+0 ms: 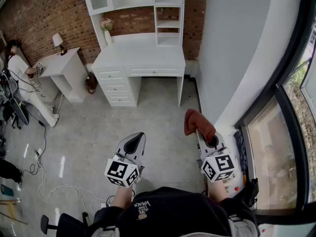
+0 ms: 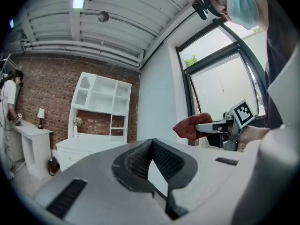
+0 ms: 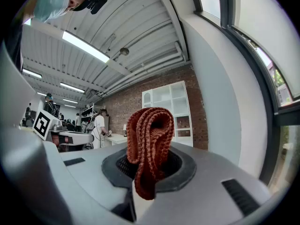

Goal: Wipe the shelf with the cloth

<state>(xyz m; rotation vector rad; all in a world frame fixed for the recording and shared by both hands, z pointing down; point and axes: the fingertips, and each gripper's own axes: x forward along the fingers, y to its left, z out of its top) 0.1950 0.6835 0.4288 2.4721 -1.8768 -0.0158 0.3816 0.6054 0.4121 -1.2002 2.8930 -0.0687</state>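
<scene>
Rust-red knitted cloth (image 3: 149, 144) is clamped in the right tongs (image 3: 147, 167). It is folded into a loop that stands up out of the closed jaws, with a short tail hanging below them.

Head view: the cloth (image 1: 198, 122) is bunched at the tip of the right tongs (image 1: 199, 132), over the grey floor (image 1: 94, 127) and close to the plain white wall (image 1: 232, 43).

The left tongs (image 1: 134, 142) are held alongside, apart from the right pair. Left gripper view: tips together, nothing between them.

The white shelf (image 1: 168, 6) stands against the brick wall (image 1: 44, 9) on top of a white bench (image 1: 140, 58) with drawers. A vase of flowers (image 1: 107, 31) sits on the bench's left end.

The shelf is well apart from both tongs, and the cloth is not touching it.

A person (image 1: 19, 78) is at a smaller white bench (image 1: 61, 65), far left.
</scene>
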